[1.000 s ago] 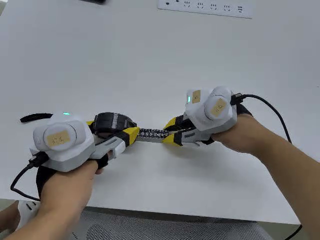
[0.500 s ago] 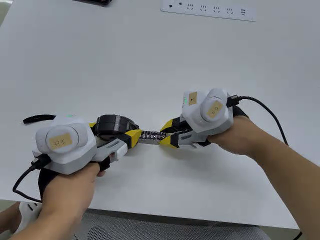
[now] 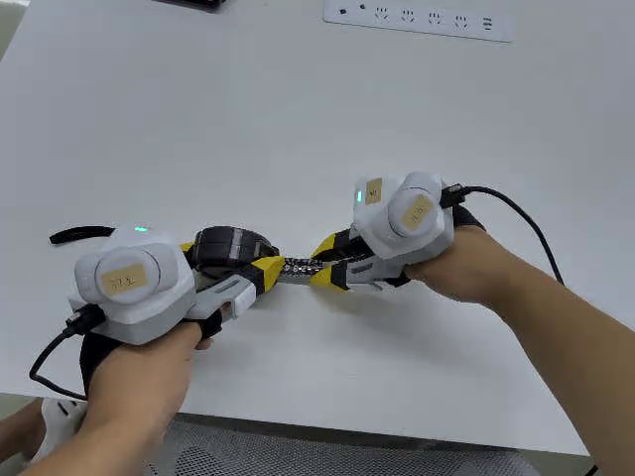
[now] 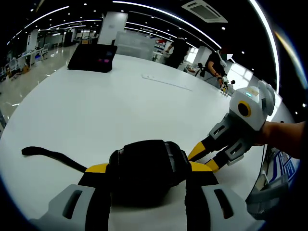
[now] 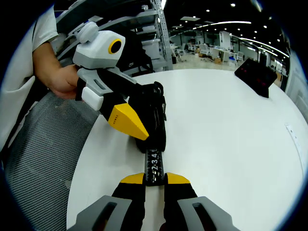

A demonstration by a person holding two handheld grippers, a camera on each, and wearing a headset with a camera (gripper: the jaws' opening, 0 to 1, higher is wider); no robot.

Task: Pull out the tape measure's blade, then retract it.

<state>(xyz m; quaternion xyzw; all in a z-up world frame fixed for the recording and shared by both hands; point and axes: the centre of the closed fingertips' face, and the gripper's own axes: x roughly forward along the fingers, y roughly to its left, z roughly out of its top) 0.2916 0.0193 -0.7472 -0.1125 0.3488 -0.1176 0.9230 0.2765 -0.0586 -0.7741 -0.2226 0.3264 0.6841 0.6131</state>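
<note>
While the left gripper (image 3: pixel 228 260) is clamped around the black tape measure (image 3: pixel 223 243), which sits near the front edge of the white table (image 3: pixel 248 109), a short length of blade (image 3: pixel 298 266) runs rightward into the right gripper (image 3: pixel 323 263), whose yellow-tipped jaws are pinched tight on it.

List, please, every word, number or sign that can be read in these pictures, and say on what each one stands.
"2 3 4 5": printed digits on the tape measure's blade, just ahead of the right claw, in the right gripper view.
Blade digits in the head view: too small to read.
Tan stickers in the head view: handwriting, too blurred to read.
Power strip: markings too small to read.
</note>
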